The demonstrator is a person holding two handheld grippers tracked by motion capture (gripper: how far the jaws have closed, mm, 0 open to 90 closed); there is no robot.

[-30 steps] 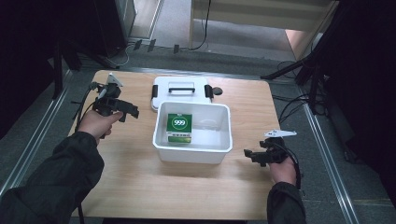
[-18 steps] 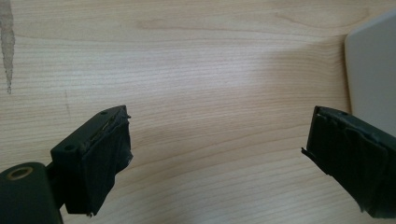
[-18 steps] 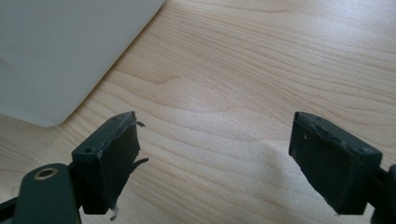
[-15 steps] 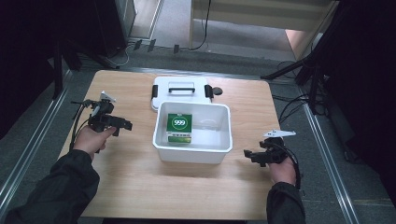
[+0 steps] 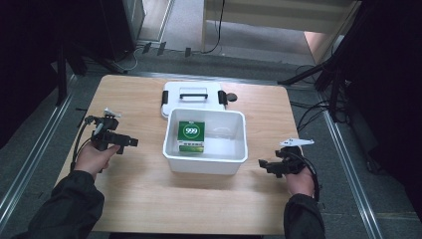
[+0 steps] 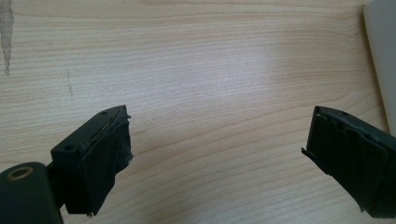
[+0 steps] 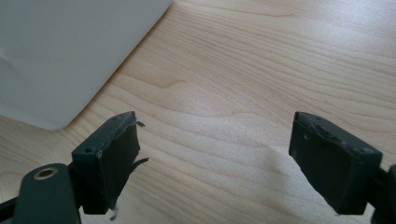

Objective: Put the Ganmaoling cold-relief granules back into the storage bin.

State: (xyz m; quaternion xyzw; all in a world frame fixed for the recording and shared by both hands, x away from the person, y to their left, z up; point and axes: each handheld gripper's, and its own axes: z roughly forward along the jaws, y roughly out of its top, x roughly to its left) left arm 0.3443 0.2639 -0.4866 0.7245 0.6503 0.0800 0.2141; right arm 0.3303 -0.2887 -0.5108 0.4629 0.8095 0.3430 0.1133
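A white plastic bin point(image 5: 208, 164) stands mid-table with a green box marked 999 point(image 5: 191, 137) inside, at its left end. My left gripper point(image 5: 132, 143) hovers low over the wood left of the bin, pointing toward it. Its jaws have just been closing a little but stand open, with only bare tabletop between them point(image 6: 217, 126); the bin's wall point(image 6: 384, 56) shows at the right edge. My right gripper point(image 5: 261, 163) rests right of the bin, open and with nothing in it point(image 7: 215, 126), the bin's corner point(image 7: 70, 51) ahead at its upper left.
The bin's white lid point(image 5: 191, 95) with black clips lies flat behind the bin, a small dark round object point(image 5: 232, 97) beside it. The wooden table point(image 5: 149, 199) has bare surface in front of the bin. Cables and metal rails lie on the floor around it.
My left hand has dropped and drawn back toward the person, from above the table's back left to low beside the bin. The right hand has stayed put.
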